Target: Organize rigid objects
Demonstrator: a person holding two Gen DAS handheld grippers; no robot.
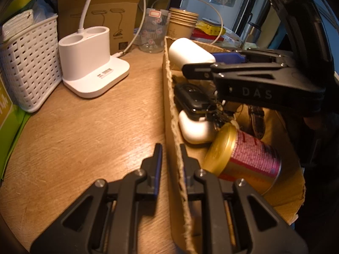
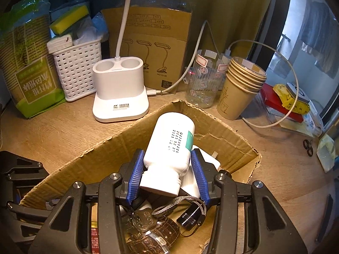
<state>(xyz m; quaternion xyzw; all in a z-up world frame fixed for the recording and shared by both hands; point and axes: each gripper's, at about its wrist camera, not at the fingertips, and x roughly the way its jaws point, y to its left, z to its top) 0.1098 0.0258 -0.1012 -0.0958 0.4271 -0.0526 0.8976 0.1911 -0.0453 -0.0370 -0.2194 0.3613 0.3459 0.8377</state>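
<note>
Bottle (image 2: 169, 148), white, sits clamped between my right claw's (image 2: 167, 176) blue pads over the cardboard box (image 2: 222, 131). My left claw (image 1: 170, 169) pinches the box's near wall on the worktop (image 1: 95, 127).

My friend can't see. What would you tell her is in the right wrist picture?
The right tool grips a white bottle between its blue pads, over an open cardboard box. Keys, a strap and a leather band lie in the box below. Behind it on the wooden table stand a white lamp base, a white basket, a glass and stacked paper cups.
</note>
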